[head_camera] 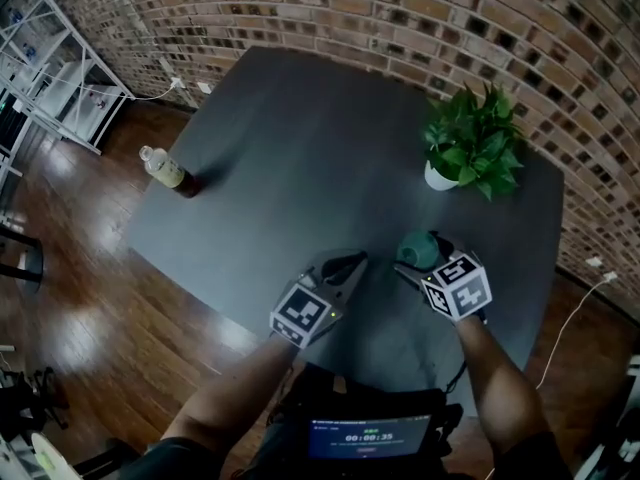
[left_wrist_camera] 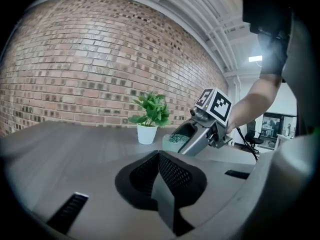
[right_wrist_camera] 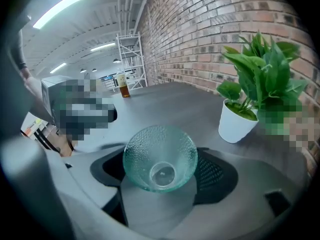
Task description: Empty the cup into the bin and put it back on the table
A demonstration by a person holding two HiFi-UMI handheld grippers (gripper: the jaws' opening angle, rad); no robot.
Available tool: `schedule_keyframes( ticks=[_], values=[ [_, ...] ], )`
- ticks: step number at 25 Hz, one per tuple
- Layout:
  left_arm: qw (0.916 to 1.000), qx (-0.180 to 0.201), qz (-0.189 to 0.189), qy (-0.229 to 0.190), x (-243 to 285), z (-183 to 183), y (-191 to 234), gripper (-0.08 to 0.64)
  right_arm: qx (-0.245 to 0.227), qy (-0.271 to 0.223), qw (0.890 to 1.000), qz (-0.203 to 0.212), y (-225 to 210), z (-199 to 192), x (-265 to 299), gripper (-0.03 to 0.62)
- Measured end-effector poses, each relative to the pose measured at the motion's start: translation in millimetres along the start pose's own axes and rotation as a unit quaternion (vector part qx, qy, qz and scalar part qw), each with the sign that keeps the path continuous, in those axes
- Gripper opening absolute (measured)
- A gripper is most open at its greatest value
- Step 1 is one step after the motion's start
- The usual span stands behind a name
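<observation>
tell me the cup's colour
Clear pale green cup, dimpled all over; best in the right gripper view.

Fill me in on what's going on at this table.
A person holds a two-jaw gripper in each hand over a dark table. The right gripper is closed on a green textured glass cup, which looks empty and is low at the table's near edge. I can't tell if it touches down. The left gripper is beside it, jaws together on nothing. A potted plant and a bottle stand farther back. No bin is in view.
</observation>
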State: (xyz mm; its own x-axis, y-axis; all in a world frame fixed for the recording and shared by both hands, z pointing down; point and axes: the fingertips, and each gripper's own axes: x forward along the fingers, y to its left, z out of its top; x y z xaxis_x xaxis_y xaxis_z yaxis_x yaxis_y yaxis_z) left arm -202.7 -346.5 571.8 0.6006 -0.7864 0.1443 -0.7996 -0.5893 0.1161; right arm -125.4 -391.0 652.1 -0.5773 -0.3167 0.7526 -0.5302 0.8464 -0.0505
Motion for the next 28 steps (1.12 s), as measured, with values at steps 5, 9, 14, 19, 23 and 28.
schedule_keyframes(
  ticks=[5,9,14,19,23,28],
  values=[
    [0.9999,-0.006,-0.002,0.011,1,-8,2,0.0,0.002,0.005,1.0,-0.002,1,-5,7,0.396],
    [0.9999,-0.005,-0.004,0.01,3,-13,3,0.0,0.001,0.002,1.0,-0.004,0,-10,10,0.397],
    [0.9998,-0.008,-0.01,0.013,4,-14,-1,0.0,0.008,0.0,1.0,0.006,0,-10,10,0.403],
    [0.9998,-0.013,-0.008,0.015,5,-14,-4,0.0,-0.01,0.002,1.0,-0.001,2,-12,11,0.407],
    [0.9997,-0.013,-0.009,0.016,2,-12,-6,0.0,-0.009,0.0,1.0,-0.009,1,-13,11,0.413],
    [1.0,-0.004,-0.003,0.004,-3,-6,-4,0.0,0.0,-0.023,1.0,-0.013,2,-5,-6,0.413]
  ],
)
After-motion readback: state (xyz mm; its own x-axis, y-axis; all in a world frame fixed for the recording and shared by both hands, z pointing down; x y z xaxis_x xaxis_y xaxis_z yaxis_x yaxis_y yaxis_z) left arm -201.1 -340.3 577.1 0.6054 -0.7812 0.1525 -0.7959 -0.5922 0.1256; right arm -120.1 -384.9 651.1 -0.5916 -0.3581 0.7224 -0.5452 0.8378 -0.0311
